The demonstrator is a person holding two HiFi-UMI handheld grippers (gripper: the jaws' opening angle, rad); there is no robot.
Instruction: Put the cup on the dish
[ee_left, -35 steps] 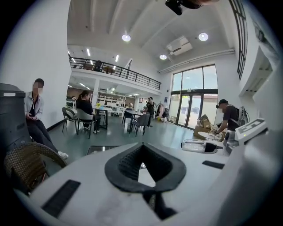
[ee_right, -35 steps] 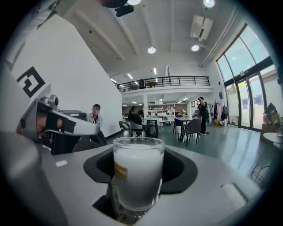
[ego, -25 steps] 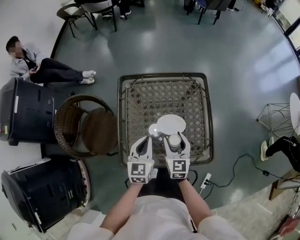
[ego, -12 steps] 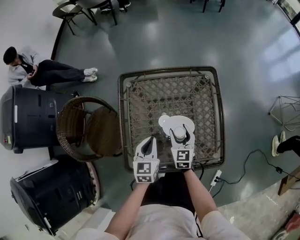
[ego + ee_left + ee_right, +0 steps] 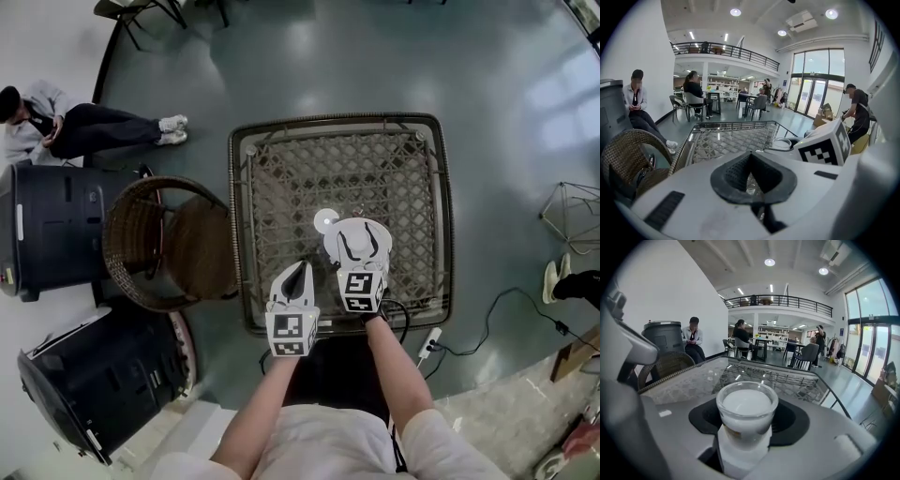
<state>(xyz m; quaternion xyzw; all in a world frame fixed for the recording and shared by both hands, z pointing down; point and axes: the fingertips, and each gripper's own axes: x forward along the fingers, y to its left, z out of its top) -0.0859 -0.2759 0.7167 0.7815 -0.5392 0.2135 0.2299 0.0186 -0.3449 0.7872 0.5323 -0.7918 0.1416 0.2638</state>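
My right gripper [image 5: 359,236] is shut on a clear glass cup [image 5: 359,247] with a white filling, and holds it over the white dish [image 5: 331,244] on the glass-topped table [image 5: 281,187]. Whether the cup touches the dish I cannot tell. In the right gripper view the cup [image 5: 746,411] stands upright between the black pads. My left gripper [image 5: 298,273] is shut with nothing in it, nearer the table's front edge and left of the dish. Its pads [image 5: 729,173] meet at the tip. The dish's rim [image 5: 783,142] shows beyond it.
A small white round piece [image 5: 325,221] lies on the table just left of the dish. A wicker chair [image 5: 159,244] stands left of the table, with two black bins [image 5: 56,225] beyond it. A person [image 5: 56,122] sits on the floor. A power strip [image 5: 429,342] lies at the right front.
My right gripper has carried the cup forward from the dish's near edge to over the dish. The left gripper has stayed back near the table's front edge.
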